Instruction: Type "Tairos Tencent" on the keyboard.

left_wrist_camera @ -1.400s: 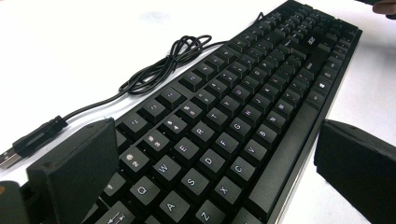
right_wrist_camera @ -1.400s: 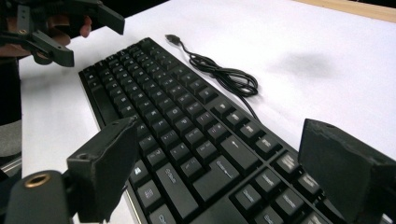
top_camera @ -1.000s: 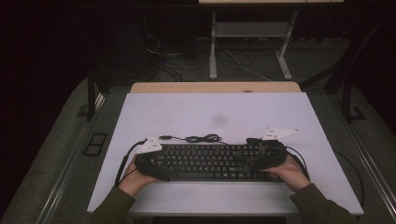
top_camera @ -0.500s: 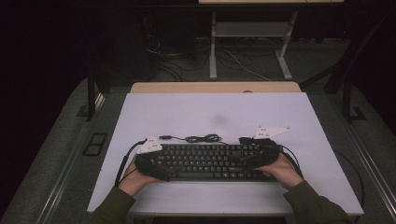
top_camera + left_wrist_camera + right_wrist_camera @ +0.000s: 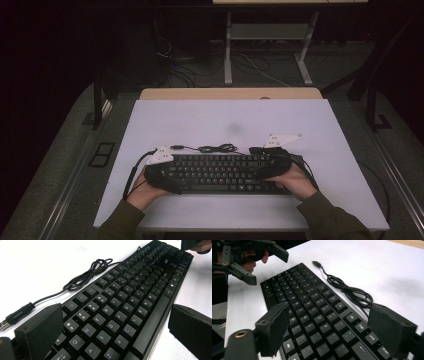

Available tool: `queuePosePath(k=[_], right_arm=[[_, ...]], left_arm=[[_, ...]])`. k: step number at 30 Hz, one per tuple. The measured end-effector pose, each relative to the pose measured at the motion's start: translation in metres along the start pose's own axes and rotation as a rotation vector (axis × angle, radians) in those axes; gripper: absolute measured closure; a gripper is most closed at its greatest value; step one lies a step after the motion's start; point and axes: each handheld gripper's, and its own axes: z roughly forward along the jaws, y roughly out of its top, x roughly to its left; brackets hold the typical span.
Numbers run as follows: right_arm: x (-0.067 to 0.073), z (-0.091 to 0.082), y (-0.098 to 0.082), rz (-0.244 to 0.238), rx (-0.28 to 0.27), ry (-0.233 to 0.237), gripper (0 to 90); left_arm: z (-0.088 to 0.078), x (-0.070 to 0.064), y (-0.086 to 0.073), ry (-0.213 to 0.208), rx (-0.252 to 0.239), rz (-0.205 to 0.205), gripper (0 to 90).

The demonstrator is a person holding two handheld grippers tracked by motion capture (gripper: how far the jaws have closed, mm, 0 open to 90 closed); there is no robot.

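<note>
1. While both grippers straddle the flat black plastic keyboard [image 5: 222, 172] near the front of the white table [image 5: 200, 120], the step in hand looks like getting a grip on its two ends.
2. Left gripper [image 5: 120, 326]: jaws spread wide, not pressing.
3. Right gripper [image 5: 337, 332]: open, jaws just been closing a little around the keys.
4. Next: squeeze evenly, clear of the coiled black cable [image 5: 215, 148].

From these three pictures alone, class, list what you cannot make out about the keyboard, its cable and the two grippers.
- Keyboard: both ends hidden under the hands and grippers in the high view; near corner cut off in the left gripper view.
- Cable plug: cut off by the left edge in the left gripper view.
- Key letters: too small in the high view.
- Left gripper: whether its jaws touch the keyboard is unclear.
</note>
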Motion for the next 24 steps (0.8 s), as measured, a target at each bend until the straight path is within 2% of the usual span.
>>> queuePosePath(k=[6,7,8,10,13,15,16,17,21,24], right_arm=[[0.0019,0.0008,-0.0021,-0.009,0.018,0.021,35.4],[0.0019,0.0008,-0.0021,-0.009,0.018,0.021,35.4],[0.0024,0.0005,-0.0027,-0.014,0.026,0.027,42.0],[0.0026,0.0003,-0.0030,-0.016,0.024,0.025,44.7],[0.0023,-0.0003,-0.0037,-0.019,0.026,0.033,54.7],[0.0018,0.0001,-0.0051,-0.017,0.046,0.037,65.6],[0.0018,0.0001,-0.0051,-0.017,0.046,0.037,65.6],[0.0015,0.0004,-0.0065,-0.022,0.058,0.047,73.0],[0.0017,0.0013,-0.0089,-0.018,0.083,0.055,81.2],[0.0016,0.0014,-0.0097,-0.024,0.090,0.058,83.7]], left_arm=[[0.0002,0.0005,-0.0003,0.001,0.000,-0.002,0.0],[0.0001,0.0004,-0.0003,0.002,0.000,-0.002,0.0],[-0.0001,0.0004,-0.0003,0.002,0.000,-0.001,0.0],[0.0000,0.0003,-0.0004,0.001,0.000,-0.003,0.0],[0.0000,0.0004,-0.0004,0.002,0.000,-0.003,0.0],[-0.0005,0.0006,-0.0004,0.002,0.000,-0.001,0.0],[-0.0006,0.0007,-0.0004,0.001,-0.001,-0.002,0.0],[-0.0005,0.0008,-0.0005,0.002,-0.001,-0.003,0.0],[-0.0003,0.0009,-0.0006,0.002,0.000,-0.002,0.0],[-0.0001,0.0007,-0.0006,0.002,0.001,-0.004,0.0]])
